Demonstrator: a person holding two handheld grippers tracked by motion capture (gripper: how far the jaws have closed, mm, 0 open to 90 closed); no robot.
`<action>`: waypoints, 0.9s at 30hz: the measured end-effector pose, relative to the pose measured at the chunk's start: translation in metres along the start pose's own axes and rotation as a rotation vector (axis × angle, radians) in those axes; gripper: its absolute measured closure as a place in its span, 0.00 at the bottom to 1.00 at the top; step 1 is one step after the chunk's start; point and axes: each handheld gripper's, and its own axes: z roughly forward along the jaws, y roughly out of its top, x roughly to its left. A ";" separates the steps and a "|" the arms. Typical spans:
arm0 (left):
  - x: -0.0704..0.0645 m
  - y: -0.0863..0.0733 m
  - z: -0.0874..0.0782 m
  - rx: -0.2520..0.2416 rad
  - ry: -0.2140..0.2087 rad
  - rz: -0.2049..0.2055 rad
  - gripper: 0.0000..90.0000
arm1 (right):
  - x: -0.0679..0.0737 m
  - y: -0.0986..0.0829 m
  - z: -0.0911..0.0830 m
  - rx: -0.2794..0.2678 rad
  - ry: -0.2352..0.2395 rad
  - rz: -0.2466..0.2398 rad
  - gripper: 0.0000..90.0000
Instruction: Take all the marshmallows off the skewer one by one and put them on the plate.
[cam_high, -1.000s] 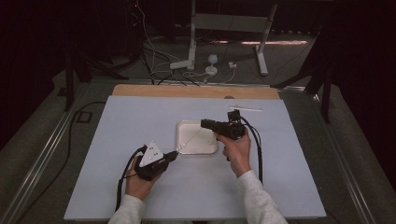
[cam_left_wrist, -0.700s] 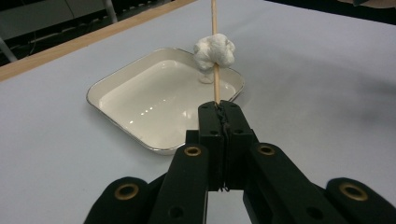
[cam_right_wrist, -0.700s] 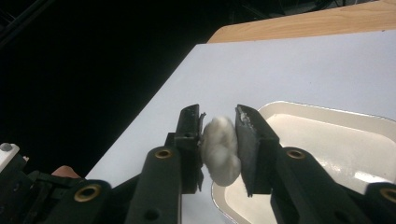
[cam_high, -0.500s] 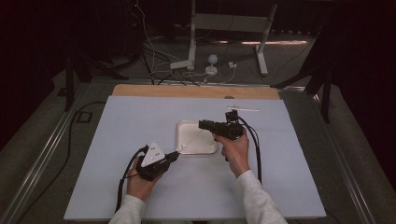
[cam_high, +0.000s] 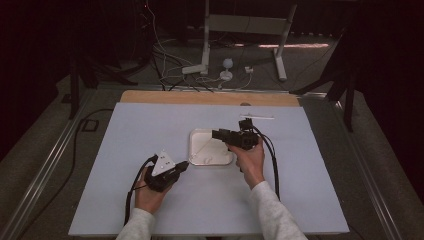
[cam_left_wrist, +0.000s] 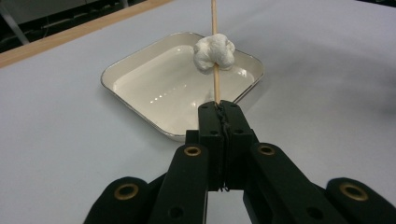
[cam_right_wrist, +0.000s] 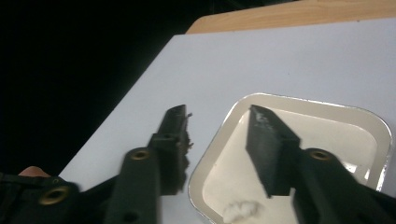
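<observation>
Skewer (cam_left_wrist: 215, 51), threaded through a white marshmallow (cam_left_wrist: 214, 52), stands clamped in the left gripper (cam_left_wrist: 219, 108) at the cream tray's (cam_left_wrist: 140, 88) near edge. Right gripper (cam_right_wrist: 217, 119) hangs over the tray with jaws apart; it has edged slightly leftward since a second ago.

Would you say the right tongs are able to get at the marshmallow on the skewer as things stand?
Probably yes: the right tongs are open above the tray, and the marshmallow on the skewer sits exposed over it, nothing between.
</observation>
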 end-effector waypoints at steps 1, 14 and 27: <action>0.000 0.000 0.000 -0.001 0.000 -0.002 1.00 | 0.001 0.000 -0.001 -0.003 -0.005 -0.004 0.56; 0.000 0.001 -0.001 -0.017 0.014 -0.017 1.00 | 0.014 -0.005 -0.007 0.026 0.044 -0.036 0.43; -0.002 0.004 0.000 -0.027 0.029 -0.028 1.00 | 0.029 -0.015 0.003 0.070 0.087 -0.054 0.38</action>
